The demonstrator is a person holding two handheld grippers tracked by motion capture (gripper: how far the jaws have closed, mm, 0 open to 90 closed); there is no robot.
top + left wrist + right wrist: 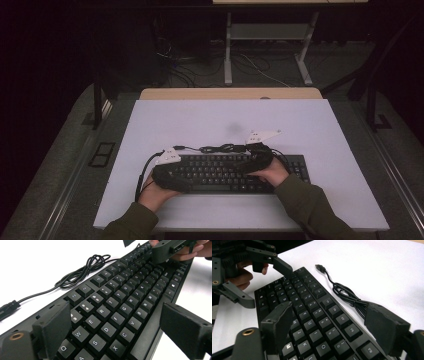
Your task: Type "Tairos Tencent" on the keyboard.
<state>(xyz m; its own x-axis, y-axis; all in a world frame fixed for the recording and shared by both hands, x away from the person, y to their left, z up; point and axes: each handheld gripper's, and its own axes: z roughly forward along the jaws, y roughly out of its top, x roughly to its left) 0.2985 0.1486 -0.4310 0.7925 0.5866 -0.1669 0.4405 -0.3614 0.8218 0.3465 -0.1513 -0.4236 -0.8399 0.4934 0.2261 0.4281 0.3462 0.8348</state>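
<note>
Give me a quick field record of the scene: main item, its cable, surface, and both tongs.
item: black keyboard, flat on the table
cable: bundled black cable just beyond the keyboard's far edge, plug loose on the table
surface: white table
left tongs: open, jaws straddling the keyboard's left end
right tongs: open, jaws straddling the right part
held: nothing gripped

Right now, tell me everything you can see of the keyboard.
The keyboard is black, full-size, plastic-looking, with white-lettered keys. It lies flat at the near middle of the white table. Its black cable lies bundled behind it, USB plug loose on the table. The left claw and right claw each straddle it, open.
</note>
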